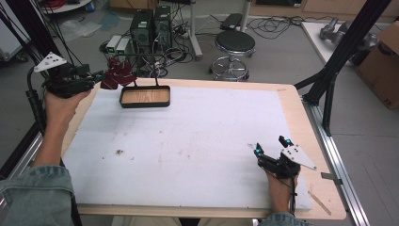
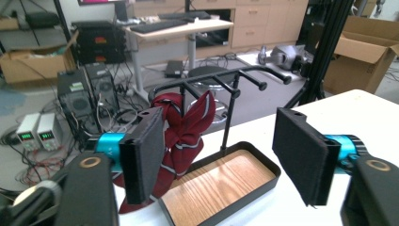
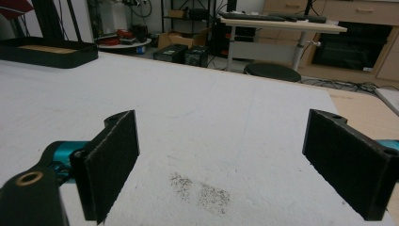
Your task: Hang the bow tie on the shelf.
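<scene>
Left gripper [image 2: 226,155] fingers [image 2: 143,160] spread, nothing pinched. Dark red scarf [image 2: 186,134] hangs just beyond, draped on the black rack [image 2: 226,84] above its wood-bottomed tray [image 1: 145,97]. Likely soft, light, slippery; grip a bunched fold. Right gripper [image 3: 230,165] fingers spread over tabletop [image 1: 188,141].

Soft dark-red cloth [image 2: 186,127] with pale stripes drapes from a matt black metal rack [image 2: 221,84]. Its tray [image 2: 221,181] has a smooth wood-grain floor. The worktop [image 1: 197,141] wears rough white foam, lightly stained.
</scene>
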